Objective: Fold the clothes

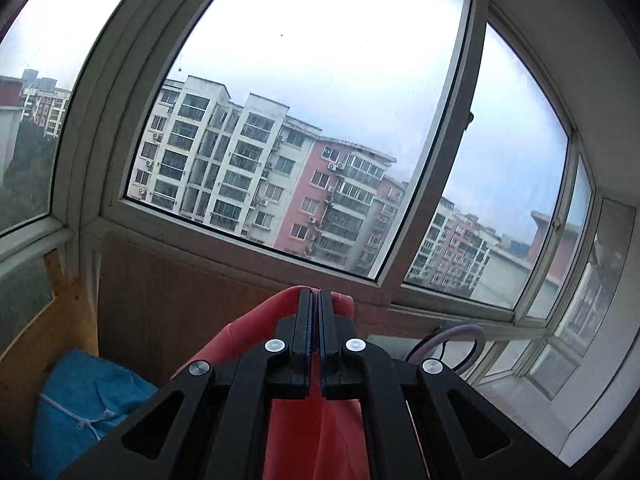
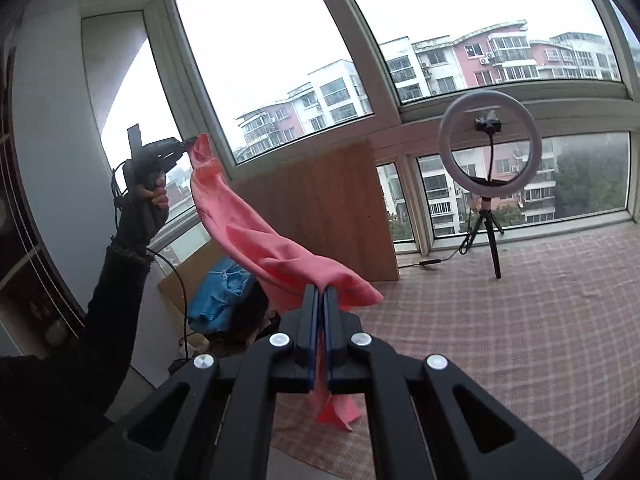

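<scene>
A pink garment [image 2: 256, 244] hangs in the air, stretched between my two grippers. My right gripper [image 2: 319, 292] is shut on one end of it, with cloth bunched over the fingertips and a piece hanging below. My left gripper [image 2: 188, 142] is raised high at the left of the right wrist view, shut on the other end. In the left wrist view the left gripper [image 1: 316, 296] is shut on the pink garment [image 1: 308, 432], which drapes down under the fingers.
A checked bed cover [image 2: 500, 340] spreads below at the right. A ring light on a tripod [image 2: 490, 148] stands by the windows [image 2: 280, 60]. A wooden board [image 2: 320, 208] leans on the wall, with a blue bag [image 2: 218, 296] beside it, also in the left wrist view [image 1: 84, 404].
</scene>
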